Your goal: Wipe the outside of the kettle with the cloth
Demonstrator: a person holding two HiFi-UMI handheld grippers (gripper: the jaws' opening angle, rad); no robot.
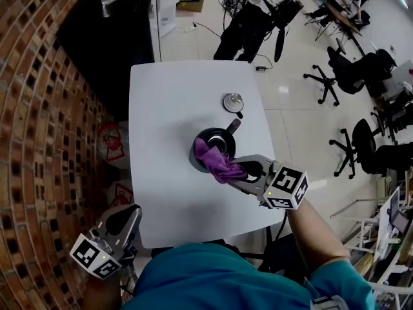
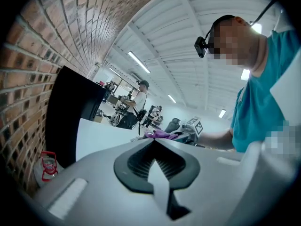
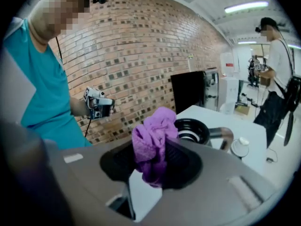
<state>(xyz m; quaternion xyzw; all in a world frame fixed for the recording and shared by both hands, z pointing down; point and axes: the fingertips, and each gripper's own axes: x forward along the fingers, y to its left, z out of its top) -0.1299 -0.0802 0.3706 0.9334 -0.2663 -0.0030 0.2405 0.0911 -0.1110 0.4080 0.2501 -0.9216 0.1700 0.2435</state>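
A black kettle stands lidless in the middle of the white table, its handle pointing away from me. Its round lid lies further back on the table. My right gripper is shut on a crumpled purple cloth, which rests against the kettle's near rim. In the right gripper view the cloth bulges up between the jaws, with the kettle just behind it. My left gripper hangs off the table's near left corner, shut, holding nothing.
A curved brick wall runs along the left, with red-and-white objects on the floor at its foot. A black cabinet stands beyond the table. A person stands behind the far edge. Office chairs fill the right side.
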